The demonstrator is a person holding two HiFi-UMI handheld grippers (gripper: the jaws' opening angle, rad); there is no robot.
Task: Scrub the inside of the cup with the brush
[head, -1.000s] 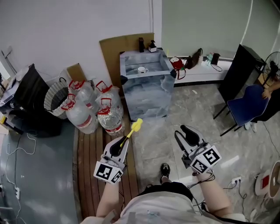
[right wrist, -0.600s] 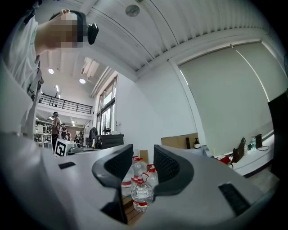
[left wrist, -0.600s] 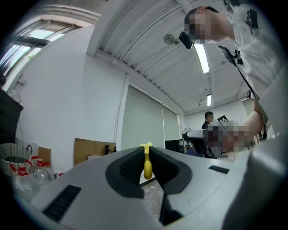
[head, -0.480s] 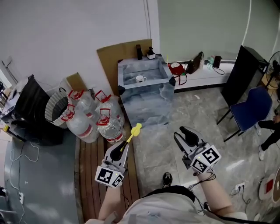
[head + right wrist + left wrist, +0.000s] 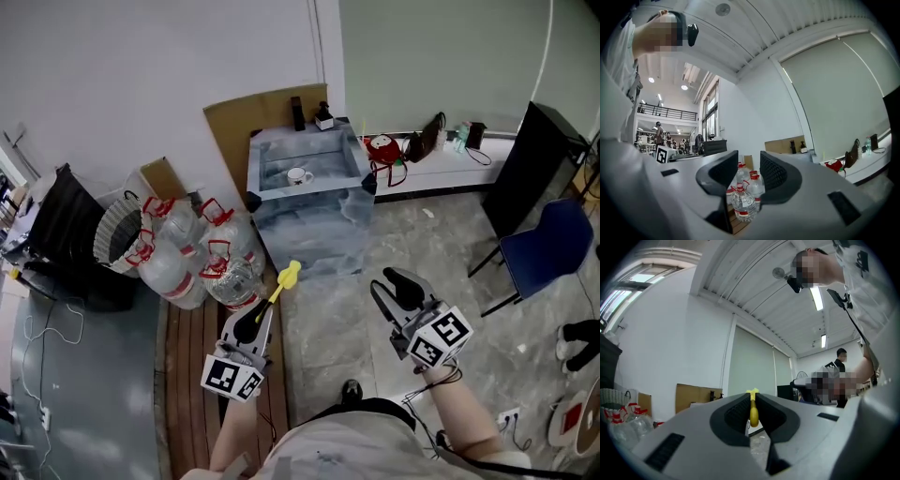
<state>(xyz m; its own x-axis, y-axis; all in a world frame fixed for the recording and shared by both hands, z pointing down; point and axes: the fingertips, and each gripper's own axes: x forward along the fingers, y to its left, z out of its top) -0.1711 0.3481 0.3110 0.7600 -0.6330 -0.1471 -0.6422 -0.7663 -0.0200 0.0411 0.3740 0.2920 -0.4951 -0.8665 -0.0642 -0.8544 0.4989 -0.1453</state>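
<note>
While left gripper (image 5: 255, 319) clamps slim yellow plastic brush (image 5: 284, 280), head pointing at grey marbled sink block (image 5: 309, 230), small white handled cup (image 5: 299, 175) sits inside that block's basin; right gripper (image 5: 396, 289) jaws apart, empty.

Left tool (image 5: 255, 317): jaws pressed together on the thin yellow handle of the brush (image 5: 289, 274), pointing forward and roughly level.
Right tool (image 5: 394, 286): jaws partly apart, nothing between the pads, pointing forward and level.
Left forearm (image 5: 236, 427): bare, stretched forward from the body.
Right forearm (image 5: 459, 422): bare, stretched forward, well apart from the left.
</note>
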